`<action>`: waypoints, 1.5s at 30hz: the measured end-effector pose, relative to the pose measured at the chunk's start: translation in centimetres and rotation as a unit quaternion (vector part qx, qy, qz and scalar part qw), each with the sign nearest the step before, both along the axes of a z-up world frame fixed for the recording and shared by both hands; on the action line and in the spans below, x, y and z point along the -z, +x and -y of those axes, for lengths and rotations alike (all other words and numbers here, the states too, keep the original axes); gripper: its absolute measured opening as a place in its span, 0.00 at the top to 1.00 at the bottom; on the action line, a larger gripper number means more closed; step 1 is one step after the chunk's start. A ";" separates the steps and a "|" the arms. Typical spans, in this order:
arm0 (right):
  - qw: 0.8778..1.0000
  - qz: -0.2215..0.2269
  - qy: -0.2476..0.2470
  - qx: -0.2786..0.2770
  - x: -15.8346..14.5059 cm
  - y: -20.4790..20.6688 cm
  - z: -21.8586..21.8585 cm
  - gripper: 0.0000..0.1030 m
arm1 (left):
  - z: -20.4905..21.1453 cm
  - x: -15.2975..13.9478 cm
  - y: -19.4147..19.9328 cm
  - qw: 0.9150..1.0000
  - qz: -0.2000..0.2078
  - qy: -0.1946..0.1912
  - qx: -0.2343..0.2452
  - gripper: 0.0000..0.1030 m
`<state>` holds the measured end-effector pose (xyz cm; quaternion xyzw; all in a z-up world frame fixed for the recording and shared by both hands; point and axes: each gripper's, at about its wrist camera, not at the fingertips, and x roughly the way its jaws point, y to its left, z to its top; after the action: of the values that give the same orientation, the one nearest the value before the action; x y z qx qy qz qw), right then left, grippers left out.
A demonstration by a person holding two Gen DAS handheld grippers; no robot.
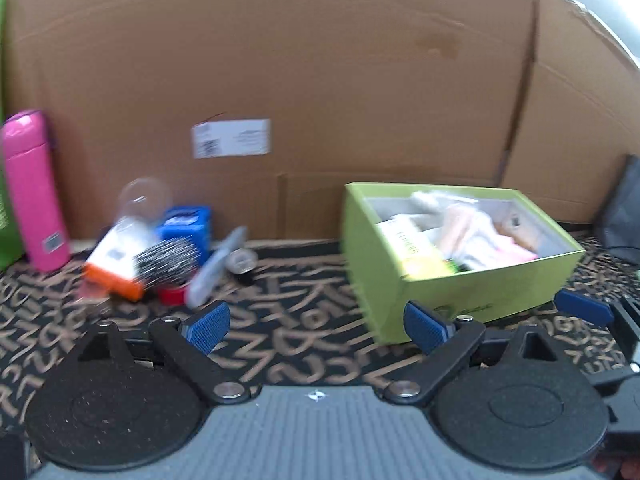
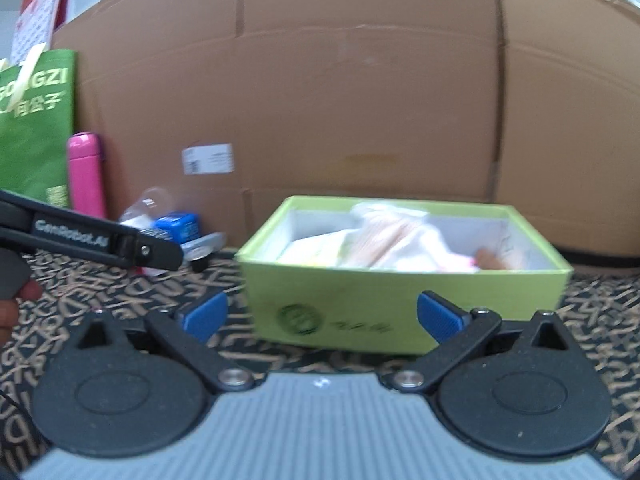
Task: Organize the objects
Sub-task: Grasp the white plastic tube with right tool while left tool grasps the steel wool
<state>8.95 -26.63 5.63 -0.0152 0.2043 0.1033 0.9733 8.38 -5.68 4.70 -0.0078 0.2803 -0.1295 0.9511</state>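
Observation:
A lime-green open box (image 1: 464,284) holds packets and soft pale items; it also shows in the right wrist view (image 2: 400,300). A pile of loose objects lies to its left: a bristly hairbrush (image 1: 168,260), an orange-and-white package (image 1: 116,268), a blue box (image 1: 186,226), a red tape roll (image 1: 172,294) and a grey tube (image 1: 216,268). My left gripper (image 1: 318,326) is open and empty, low over the patterned cloth between pile and box. My right gripper (image 2: 322,316) is open and empty, just in front of the green box.
A large cardboard sheet (image 1: 320,80) stands behind everything. A pink bottle (image 1: 34,192) and a green bag (image 2: 36,128) stand at the left. A dark bag (image 1: 624,212) sits at the far right. The left gripper's body (image 2: 92,240) crosses the right view's left side.

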 end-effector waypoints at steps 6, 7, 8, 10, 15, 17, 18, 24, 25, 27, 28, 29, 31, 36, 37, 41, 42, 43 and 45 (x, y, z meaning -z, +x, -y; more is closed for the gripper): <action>0.999 -0.005 -0.023 -0.048 0.3 -0.3 -4.6 0.00 | -3.7 1.3 -0.2 0.999 -0.013 0.006 -0.043 0.06; 0.998 -0.006 -0.028 -0.054 0.3 -0.1 -5.4 0.00 | -4.4 1.6 -0.3 0.999 -0.011 0.006 -0.045 0.06; 0.998 -0.008 -0.030 -0.060 0.4 0.0 -6.1 0.00 | -5.2 1.8 -0.5 0.999 -0.008 0.005 -0.047 0.06; 0.997 -0.014 -0.031 -0.074 0.6 0.1 -7.5 0.00 | -7.1 2.3 -0.6 0.998 -0.009 0.002 -0.059 0.06; 0.993 -0.029 -0.037 -0.107 1.3 1.0 -11.0 0.00 | -11.9 3.5 0.6 0.995 -0.033 -0.005 -0.097 0.06; 0.992 -0.037 -0.029 -0.117 1.7 2.1 -12.3 0.00 | -13.4 3.6 1.4 0.993 -0.034 -0.007 -0.111 0.06; 0.992 -0.043 -0.023 -0.118 1.9 2.8 -12.9 0.00 | -14.0 3.6 1.7 0.993 -0.034 -0.009 -0.113 0.06; 0.992 -0.068 -0.011 -0.105 3.6 7.8 -16.4 0.14 | -15.8 3.2 4.2 0.995 -0.024 -0.023 -0.092 0.07; 0.992 -0.072 -0.003 -0.102 3.8 8.7 -16.7 0.15 | -15.8 3.0 4.6 0.995 -0.018 -0.020 -0.092 0.07; 0.991 -0.080 0.014 -0.105 4.1 10.2 -17.4 0.18 | -15.7 2.7 5.5 0.996 -0.012 -0.015 -0.088 0.10; 0.991 -0.081 0.016 -0.107 4.2 10.9 -17.8 0.20 | -15.6 2.6 5.8 0.997 -0.010 -0.017 -0.081 0.13; 0.991 -0.081 0.013 -0.107 4.4 11.6 -18.3 0.22 | -15.4 2.4 6.2 0.997 -0.008 -0.020 -0.070 0.14; 0.990 -0.086 0.005 -0.107 4.9 13.2 -19.1 0.30 | -14.9 2.1 7.0 0.999 -0.001 -0.019 -0.045 0.22; 0.989 -0.105 0.028 -0.103 6.3 16.4 -19.7 0.49 | -12.9 2.0 8.9 1.000 0.003 -0.005 -0.012 0.35; 0.987 -0.112 0.047 -0.110 6.5 16.7 -19.3 0.65 | -12.5 2.1 9.4 1.000 0.000 -0.004 -0.010 0.36; 0.990 -0.088 0.029 -0.106 6.5 15.3 -18.8 0.75 | -10.7 3.1 11.9 1.000 -0.023 0.004 0.005 0.50; 0.991 -0.082 0.023 -0.105 6.5 14.9 -18.6 0.79 | -10.3 3.4 12.4 0.999 -0.032 0.007 0.007 0.61; 0.992 -0.077 0.022 -0.102 6.4 14.4 -18.2 0.84 | -10.0 3.6 12.7 0.999 -0.039 0.008 0.008 0.64; 0.992 -0.073 0.026 -0.100 6.0 13.7 -17.2 0.86 | -9.6 3.7 12.7 0.999 -0.032 0.013 0.008 0.66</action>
<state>22.63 -9.43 -0.38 -0.0028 0.2697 0.2062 0.9406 21.03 3.97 0.96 0.0031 0.3120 -0.1334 0.9407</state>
